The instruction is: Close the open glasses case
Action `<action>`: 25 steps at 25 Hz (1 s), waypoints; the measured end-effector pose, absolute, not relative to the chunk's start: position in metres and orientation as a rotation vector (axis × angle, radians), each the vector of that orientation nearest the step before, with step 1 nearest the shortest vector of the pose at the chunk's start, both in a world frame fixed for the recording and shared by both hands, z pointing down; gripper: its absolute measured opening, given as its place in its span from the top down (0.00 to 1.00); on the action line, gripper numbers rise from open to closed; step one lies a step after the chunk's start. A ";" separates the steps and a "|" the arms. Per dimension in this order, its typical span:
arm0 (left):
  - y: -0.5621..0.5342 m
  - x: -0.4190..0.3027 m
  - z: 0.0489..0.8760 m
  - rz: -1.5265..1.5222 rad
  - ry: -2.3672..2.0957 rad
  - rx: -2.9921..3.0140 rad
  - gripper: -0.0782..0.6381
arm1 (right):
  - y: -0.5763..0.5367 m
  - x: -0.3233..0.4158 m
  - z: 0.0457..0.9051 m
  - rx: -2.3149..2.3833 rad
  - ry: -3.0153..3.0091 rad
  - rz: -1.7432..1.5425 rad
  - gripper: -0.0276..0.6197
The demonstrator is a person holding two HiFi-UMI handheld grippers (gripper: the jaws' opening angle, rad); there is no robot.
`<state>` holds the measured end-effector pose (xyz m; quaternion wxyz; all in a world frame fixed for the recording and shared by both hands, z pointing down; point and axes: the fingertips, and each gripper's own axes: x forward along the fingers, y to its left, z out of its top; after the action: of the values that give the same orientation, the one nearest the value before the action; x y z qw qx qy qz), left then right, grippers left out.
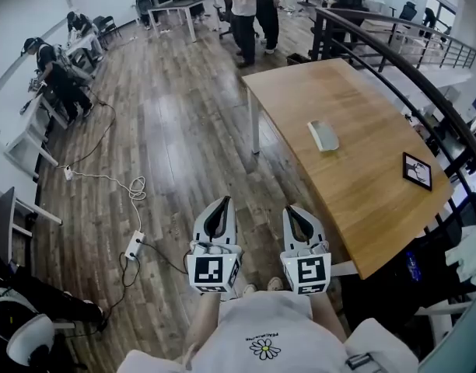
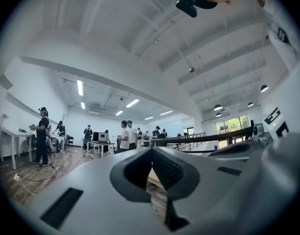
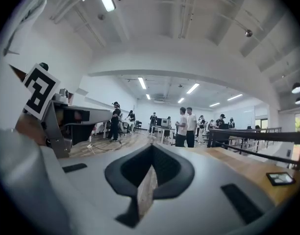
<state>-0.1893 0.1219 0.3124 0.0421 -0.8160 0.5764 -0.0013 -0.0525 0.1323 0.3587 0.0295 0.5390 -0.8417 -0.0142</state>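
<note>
The glasses case [image 1: 323, 136] is a pale grey-green shell lying near the middle of the wooden table [image 1: 362, 200]; from here I cannot tell how wide its lid stands. Both grippers hang level in front of my body over the floor, well short of the table's near corner. My left gripper [image 1: 224, 202] has its jaws pressed together with nothing between them, and in its own view the left gripper [image 2: 152, 152] points at the room. My right gripper [image 1: 293, 210] is likewise shut and empty; in its own view the right gripper [image 3: 151, 150] points past the table's left side.
A black-framed card [image 1: 417, 170] lies near the table's right edge, and shows as the card [image 3: 280, 178] in the right gripper view. A dark railing [image 1: 425, 84] runs behind the table. Cables and a power strip [image 1: 134, 245] lie on the wooden floor to my left. People stand at desks farther off.
</note>
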 end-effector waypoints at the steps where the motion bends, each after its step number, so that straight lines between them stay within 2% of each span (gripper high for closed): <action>1: 0.120 -0.189 0.313 -0.004 1.769 -2.497 0.87 | 0.131 -0.051 0.357 1.667 -2.607 -0.040 0.95; 25: 0.076 -0.145 0.333 0.027 1.825 -2.436 0.87 | 0.088 0.034 0.377 1.767 -2.605 0.004 0.94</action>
<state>-0.1447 0.0761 0.3335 0.0488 -0.7992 0.5990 0.0089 0.0338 0.0880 0.3775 -0.0031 0.5614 -0.8276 0.0011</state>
